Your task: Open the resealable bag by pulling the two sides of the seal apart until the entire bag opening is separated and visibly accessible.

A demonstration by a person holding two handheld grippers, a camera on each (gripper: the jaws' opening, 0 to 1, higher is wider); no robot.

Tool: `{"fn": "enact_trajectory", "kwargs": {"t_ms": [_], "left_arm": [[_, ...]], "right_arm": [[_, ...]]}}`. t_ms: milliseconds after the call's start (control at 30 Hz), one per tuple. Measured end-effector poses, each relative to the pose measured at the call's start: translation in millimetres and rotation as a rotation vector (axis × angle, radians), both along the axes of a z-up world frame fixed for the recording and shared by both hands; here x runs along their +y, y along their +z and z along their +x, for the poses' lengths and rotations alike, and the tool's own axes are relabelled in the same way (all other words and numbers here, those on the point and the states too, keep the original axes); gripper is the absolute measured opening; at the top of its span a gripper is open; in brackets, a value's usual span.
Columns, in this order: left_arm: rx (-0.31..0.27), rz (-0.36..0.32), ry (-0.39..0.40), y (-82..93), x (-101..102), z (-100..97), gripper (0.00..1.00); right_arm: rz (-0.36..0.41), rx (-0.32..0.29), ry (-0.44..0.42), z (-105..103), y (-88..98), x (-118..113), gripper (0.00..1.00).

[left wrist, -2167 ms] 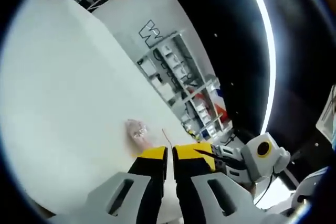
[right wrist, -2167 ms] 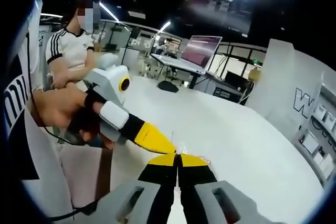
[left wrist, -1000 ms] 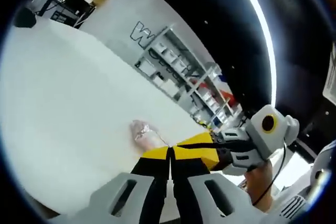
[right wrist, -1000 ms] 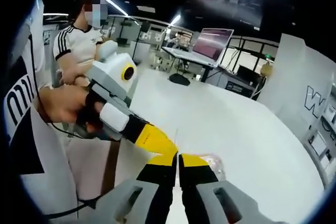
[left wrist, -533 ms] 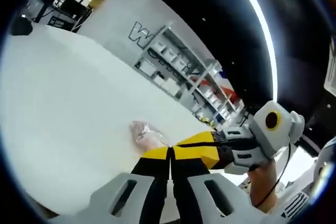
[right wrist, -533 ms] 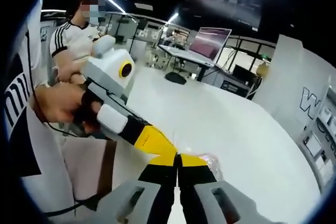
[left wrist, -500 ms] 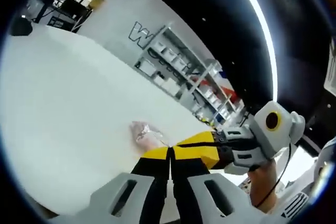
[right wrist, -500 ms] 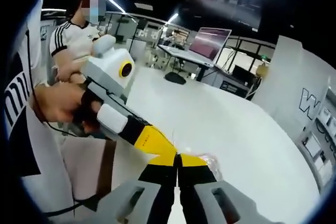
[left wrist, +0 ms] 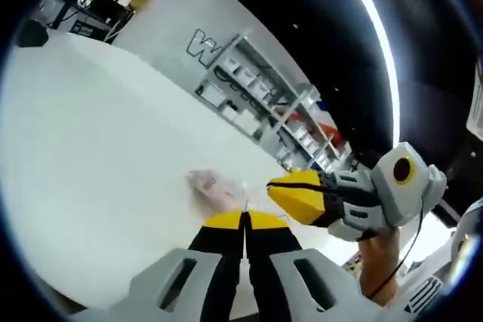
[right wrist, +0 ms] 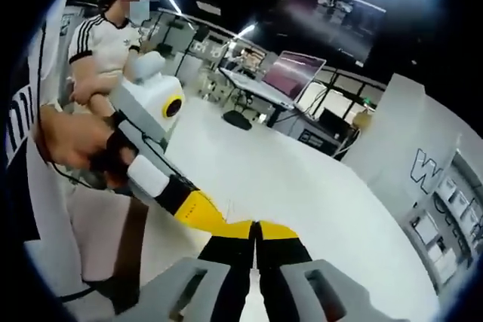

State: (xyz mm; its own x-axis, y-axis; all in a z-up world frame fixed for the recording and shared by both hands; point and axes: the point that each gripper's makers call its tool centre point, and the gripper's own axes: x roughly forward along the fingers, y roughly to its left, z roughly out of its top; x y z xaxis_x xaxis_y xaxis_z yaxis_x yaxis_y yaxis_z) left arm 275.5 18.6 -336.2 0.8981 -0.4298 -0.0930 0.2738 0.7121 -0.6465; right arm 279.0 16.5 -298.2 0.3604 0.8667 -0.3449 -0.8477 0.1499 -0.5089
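The two grippers are drawing apart since half a second ago. In the left gripper view, the left gripper (left wrist: 244, 220) is pinching the bag (left wrist: 219, 190) edge, the bag hanging over the white table (left wrist: 90, 148). The right gripper (left wrist: 273, 188), jaws pressed together, is sitting just beside it.

Left gripper (left wrist: 244, 220) jaws pressed together, yellow tips meeting. Right gripper (right wrist: 255, 228) jaws likewise closed tip to tip. In the left gripper view the right gripper sits just right of the left fingertips, slightly apart. A hand (right wrist: 72, 141) grips the left gripper's handle.
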Motion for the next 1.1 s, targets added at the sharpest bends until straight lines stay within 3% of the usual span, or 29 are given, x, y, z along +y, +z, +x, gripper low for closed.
{"fn": "enact_trajectory", "kwargs": {"t_ms": [167,267,433,667,800,833,1000,1100], "left_arm": [[-0.015,-0.006,0.001,3.9,0,0.0,0.01],[-0.016,-0.004,0.001,4.0,0,-0.7,0.01],[-0.018,0.007,-0.003,3.8,-1,-2.3,0.01],[-0.006,0.023,-0.022,1.6,-5,-2.2,0.01],[0.016,0.034,-0.029,-4.5,-7,-1.7,0.01],[0.015,0.029,-0.03,-4.2,-7,-1.9,0.01],[0.008,0.028,-0.034,-1.3,-9,-1.5,0.01],[0.005,0.024,-0.033,-0.6,-9,-1.4,0.01]], "right_arm": [[-0.024,0.03,0.017,-7,-12.8,-1,0.0],[-0.064,0.03,0.007,-8,-22.1,-2,0.07],[-0.08,0.031,-0.004,-5,-27.4,-3,0.03],[-0.059,-0.122,-0.053,10,-5.2,-5,0.0],[-0.007,-0.317,-0.098,17,23.4,-9,0.0],[-0.011,-0.338,-0.104,18,25.0,-11,0.0],[-0.019,-0.284,-0.073,14,15.8,-8,0.0],[-0.023,-0.25,-0.057,10,11.9,-6,0.08]]}}
